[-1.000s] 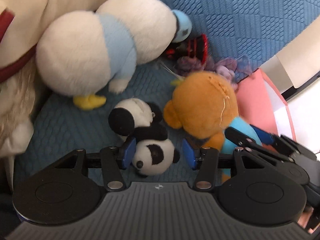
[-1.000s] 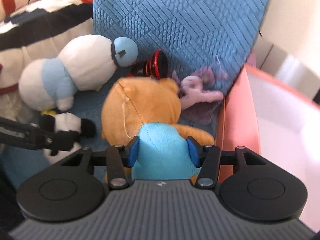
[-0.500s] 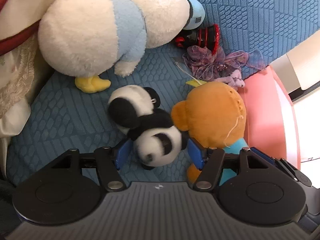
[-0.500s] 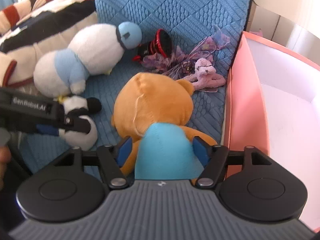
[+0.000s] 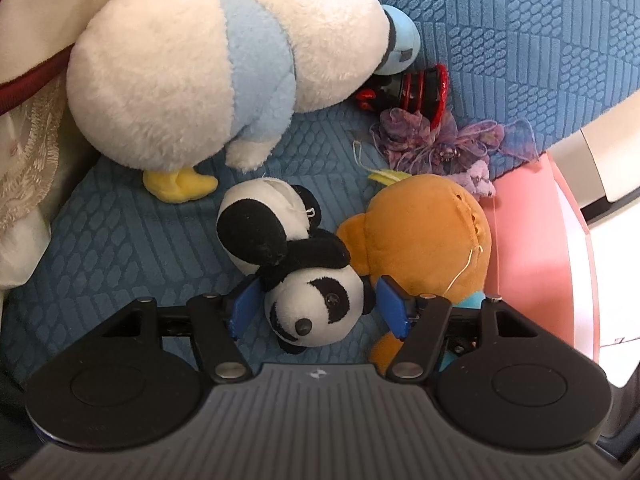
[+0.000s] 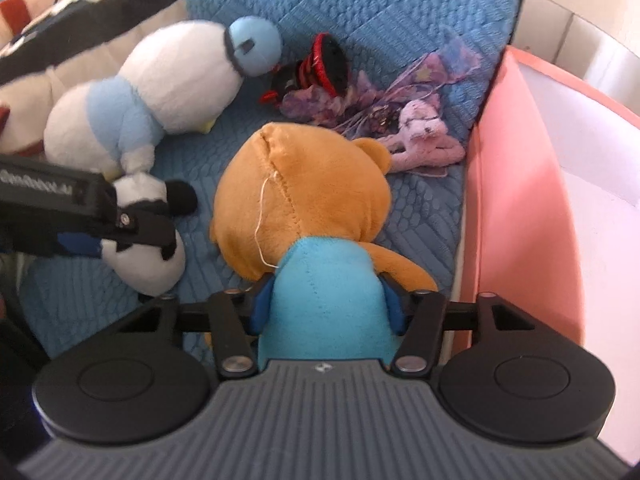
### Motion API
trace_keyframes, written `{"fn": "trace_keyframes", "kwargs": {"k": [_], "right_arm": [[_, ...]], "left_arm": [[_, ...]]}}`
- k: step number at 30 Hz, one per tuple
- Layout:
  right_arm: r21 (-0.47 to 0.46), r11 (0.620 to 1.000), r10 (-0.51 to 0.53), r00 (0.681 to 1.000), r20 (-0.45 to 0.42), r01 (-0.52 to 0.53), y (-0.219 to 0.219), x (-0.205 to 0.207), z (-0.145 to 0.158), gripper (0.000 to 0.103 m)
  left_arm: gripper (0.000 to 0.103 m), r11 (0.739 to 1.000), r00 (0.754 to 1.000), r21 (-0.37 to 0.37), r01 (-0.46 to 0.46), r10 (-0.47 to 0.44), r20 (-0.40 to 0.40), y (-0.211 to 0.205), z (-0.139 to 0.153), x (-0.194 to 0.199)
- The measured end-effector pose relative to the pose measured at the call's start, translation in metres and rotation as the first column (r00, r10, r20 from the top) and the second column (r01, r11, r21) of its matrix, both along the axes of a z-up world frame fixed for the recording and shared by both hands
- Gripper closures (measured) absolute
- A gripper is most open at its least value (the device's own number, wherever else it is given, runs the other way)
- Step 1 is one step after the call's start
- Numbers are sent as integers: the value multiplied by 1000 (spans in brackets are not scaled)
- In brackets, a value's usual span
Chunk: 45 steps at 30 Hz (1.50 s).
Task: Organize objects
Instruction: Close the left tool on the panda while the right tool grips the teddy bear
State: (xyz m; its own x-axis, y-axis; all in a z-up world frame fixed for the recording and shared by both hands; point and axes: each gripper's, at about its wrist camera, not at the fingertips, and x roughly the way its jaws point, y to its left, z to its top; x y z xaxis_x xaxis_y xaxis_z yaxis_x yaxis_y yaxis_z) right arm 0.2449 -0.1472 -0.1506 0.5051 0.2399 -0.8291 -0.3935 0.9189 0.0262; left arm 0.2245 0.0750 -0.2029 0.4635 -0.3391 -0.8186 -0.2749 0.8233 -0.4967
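Note:
A small panda plush lies on the blue cushion; my left gripper is shut on its head. It also shows in the right wrist view, with the left gripper on it. An orange bear in a blue shirt lies beside the panda, its back to the camera. My right gripper is shut on its blue body. The bear also shows in the left wrist view.
A big white and light-blue plush lies at the back left. A red and black toy, purple gauze and a small pink plush lie by the backrest. A pink box stands at the right.
My left gripper has closed on the panda's head and turned it face-up. My right gripper has drawn the bear back toward the front of the cushion.

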Motion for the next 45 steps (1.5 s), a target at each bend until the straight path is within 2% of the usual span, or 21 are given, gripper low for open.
{"fn": "trace_keyframes", "kwargs": {"k": [6, 10, 17, 21, 24, 26, 28, 35, 45], "right_arm": [[-5, 999, -37, 998, 44, 37, -1, -7, 11, 49], [-5, 998, -58, 998, 19, 58, -4, -4, 5, 49], [10, 998, -69, 997, -26, 69, -5, 3, -8, 37], [15, 998, -66, 997, -36, 67, -5, 6, -13, 35], [9, 997, -71, 997, -34, 71, -4, 6, -12, 41], [21, 996, -89, 996, -29, 90, -5, 4, -8, 49], [36, 994, -103, 994, -18, 104, -6, 1, -3, 51], [55, 991, -119, 993, -19, 120, -7, -11, 13, 51], [64, 990, -124, 992, -6, 124, -21, -29, 26, 51]], "left_arm": [[33, 1000, 1000, -11, -20, 20, 1, 2, -3, 0], [34, 999, 999, -20, -40, 40, -1, 4, -5, 0], [35, 997, 998, -27, -70, 70, 8, 5, -6, -2], [41, 997, 997, -19, -71, 72, 18, 6, -4, -4], [43, 998, 997, -14, -68, 69, 23, 6, -2, -5], [45, 998, 998, -11, -62, 62, 30, 5, 1, -6], [46, 999, 998, -10, -53, 53, 41, 4, 4, -8], [48, 1000, 998, 2, -14, 14, 65, 1, 13, -15], [49, 1000, 997, 9, -5, 4, 75, -3, 26, -32]]}}
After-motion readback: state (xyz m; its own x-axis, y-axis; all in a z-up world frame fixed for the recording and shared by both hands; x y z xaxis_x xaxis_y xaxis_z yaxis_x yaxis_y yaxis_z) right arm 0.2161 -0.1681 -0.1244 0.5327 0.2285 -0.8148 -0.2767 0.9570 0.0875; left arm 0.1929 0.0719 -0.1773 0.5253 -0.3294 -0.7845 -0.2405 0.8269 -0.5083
